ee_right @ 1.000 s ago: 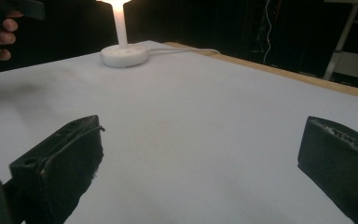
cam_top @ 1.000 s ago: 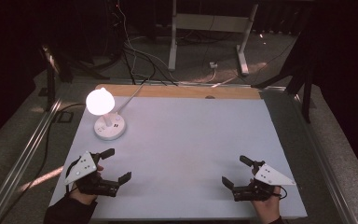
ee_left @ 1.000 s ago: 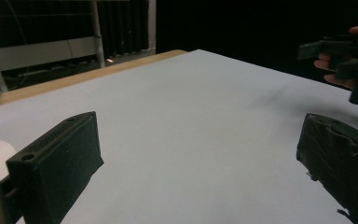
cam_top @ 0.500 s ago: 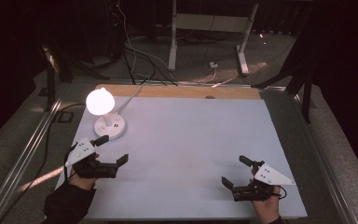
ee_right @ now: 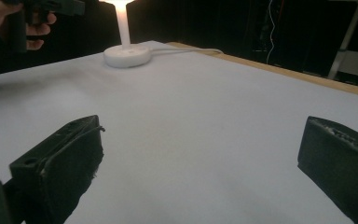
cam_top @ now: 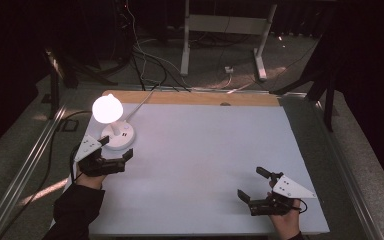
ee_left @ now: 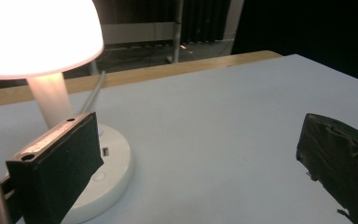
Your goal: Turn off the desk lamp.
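A lit white lamp [cam_top: 106, 108] with a round base [cam_top: 118, 137] stands at the table's left rear. My left gripper [cam_top: 116, 148] is open right at the front of that base. In the left gripper view its left jaw is beside the base [ee_left: 114, 154], under the glowing shade [ee_left: 32, 32], and nothing is between the jaws. My right gripper [cam_top: 250, 183] is open and empty near the front right corner, low over the bare white table [cam_top: 205, 150]. The right gripper view looks across the table to the lamp base [ee_right: 127, 55] and the person's hand [ee_right: 28, 23] holding the other gripper.
The lamp's white cable [cam_top: 140, 102] runs off the far edge over a wooden strip [cam_top: 195, 98]. Behind the table are floor cables and a white desk frame [cam_top: 225, 25]. A metal rail [cam_top: 25, 165] runs along the left side.
My left gripper has moved away from the front edge up to the lamp base. The right gripper has stayed where it was.
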Available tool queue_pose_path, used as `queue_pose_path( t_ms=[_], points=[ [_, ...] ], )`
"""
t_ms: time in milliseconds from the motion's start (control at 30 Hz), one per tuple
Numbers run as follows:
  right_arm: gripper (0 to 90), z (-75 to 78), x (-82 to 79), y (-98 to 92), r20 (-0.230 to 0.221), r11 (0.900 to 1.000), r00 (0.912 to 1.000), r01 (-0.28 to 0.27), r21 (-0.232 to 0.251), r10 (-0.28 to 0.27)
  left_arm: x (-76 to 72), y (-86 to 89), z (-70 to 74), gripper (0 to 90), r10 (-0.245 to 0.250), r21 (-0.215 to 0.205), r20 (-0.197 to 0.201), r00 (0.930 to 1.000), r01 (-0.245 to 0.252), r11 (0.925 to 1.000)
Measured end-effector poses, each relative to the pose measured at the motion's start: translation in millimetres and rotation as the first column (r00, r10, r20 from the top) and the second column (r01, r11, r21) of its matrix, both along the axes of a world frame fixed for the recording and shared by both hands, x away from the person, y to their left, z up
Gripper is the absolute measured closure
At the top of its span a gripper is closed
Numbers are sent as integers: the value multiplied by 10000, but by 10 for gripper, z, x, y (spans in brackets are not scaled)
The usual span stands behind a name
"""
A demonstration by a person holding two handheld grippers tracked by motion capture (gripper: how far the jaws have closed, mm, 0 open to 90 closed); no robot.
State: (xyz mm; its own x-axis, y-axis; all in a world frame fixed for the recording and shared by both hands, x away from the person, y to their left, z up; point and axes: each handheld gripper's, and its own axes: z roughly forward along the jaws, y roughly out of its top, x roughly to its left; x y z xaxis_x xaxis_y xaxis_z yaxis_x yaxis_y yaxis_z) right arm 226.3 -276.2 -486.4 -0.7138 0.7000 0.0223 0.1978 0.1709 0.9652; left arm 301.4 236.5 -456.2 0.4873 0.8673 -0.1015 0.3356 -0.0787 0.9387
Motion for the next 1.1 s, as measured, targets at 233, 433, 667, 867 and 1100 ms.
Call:
queue_pose_path(
  t_ms=[233,433,667,867,1100],
  points=[
    [0,0,0,0,-13,10000,10000,-20,8,20,115,6,-55,6,823,-120,-260,9963,-826,9965],
    [0,2,-2,0,-27,10000,10000,-33,38,33,210,9,-91,6,1397,-297,-530,9888,-1414,9895],
    [0,3,0,-6,-29,10000,10000,-30,54,30,306,45,-171,6,1891,-269,-976,9771,-1925,9809],
    [0,1,2,-4,-46,10000,10000,-79,51,79,391,70,-244,11,2244,-152,-1455,9636,-2290,9733],
    [0,-3,6,-6,-116,9999,9998,-144,88,145,455,75,-315,101,2626,189,-1835,9473,-2637,9644]
  ],
)
